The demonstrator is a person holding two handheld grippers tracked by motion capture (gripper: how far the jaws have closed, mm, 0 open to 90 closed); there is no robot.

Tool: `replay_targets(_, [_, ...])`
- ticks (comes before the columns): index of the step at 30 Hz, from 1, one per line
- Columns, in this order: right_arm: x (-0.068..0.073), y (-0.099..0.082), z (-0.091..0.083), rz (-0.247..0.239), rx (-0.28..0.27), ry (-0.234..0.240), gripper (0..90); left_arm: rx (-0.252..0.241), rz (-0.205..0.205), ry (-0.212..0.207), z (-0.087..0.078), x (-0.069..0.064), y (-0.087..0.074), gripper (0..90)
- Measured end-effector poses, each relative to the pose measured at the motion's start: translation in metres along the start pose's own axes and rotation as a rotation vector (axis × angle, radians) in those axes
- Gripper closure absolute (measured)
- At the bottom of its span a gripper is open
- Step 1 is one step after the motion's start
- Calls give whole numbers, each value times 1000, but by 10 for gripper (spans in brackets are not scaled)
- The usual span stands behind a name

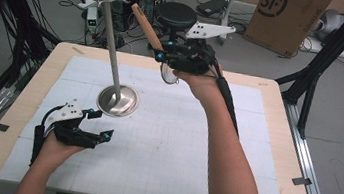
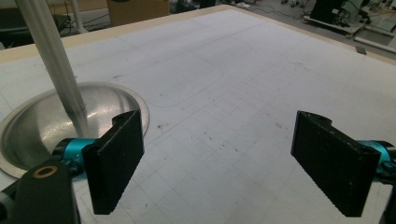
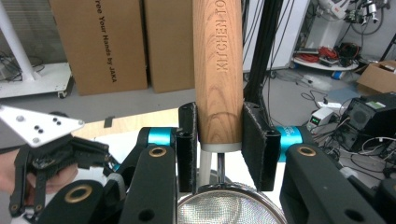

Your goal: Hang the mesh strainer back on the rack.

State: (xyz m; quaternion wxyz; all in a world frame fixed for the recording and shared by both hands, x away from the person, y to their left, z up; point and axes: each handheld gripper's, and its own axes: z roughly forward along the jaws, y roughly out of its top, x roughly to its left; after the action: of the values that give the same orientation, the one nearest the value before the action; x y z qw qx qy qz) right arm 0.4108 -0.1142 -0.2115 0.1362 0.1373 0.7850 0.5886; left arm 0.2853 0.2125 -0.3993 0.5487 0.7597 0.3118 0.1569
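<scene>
Your left tongs point(image 1: 98, 123) rest low over the near left of the bench point(image 1: 268, 115), held in your left hand point(image 1: 60, 145), with the jaws standing wide apart and nothing between them. In the left gripper view the 2 black pads point(image 2: 114, 161) frame bare gridded mat, and the left pad sits just beside the rim of the stand's base.

Just beyond those tongs stands the stand point(image 1: 114, 59): a round steel base point(image 2: 42, 119) on the mat, a thin pole rising from its middle, and a small dish with hooks and a knob at the top. The pole looks tilted in both views.

To the right of the stand, your right tongs point(image 1: 161, 54) are raised above the far middle of the bench, in your right hand point(image 1: 202, 83). They are clamped on the wooden handle of a sieve point(image 1: 145, 25). In the right gripper view the handle point(image 3: 218, 70) stands upright between the 2 pads point(image 3: 256, 144), which press on its lower end, and it bears stamped letters. The mesh bowl point(image 3: 229, 207) hangs just below the pads, joined to the handle by a short metal neck. In the high view the handle slants up and left toward the stand's top, well apart from it, and the bowl point(image 1: 169, 74) shows under the tongs, clear of the bench.
</scene>
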Motion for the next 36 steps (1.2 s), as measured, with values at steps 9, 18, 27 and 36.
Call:
replay_targets(9, [-4,11,7,-2,-14,-10,686,-3,-3,0,-1,0,1,176])
replay_targets(18, [-6,16,16,9,2,-13,686,-3,-2,1,-1,0,0,176])
replay_targets(27, [-5,14,27,20,5,-1,685,-6,-3,1,-2,1,1,176])
replay_targets(36, [0,13,38,12,20,7,684,-6,-4,1,-2,1,1,176])
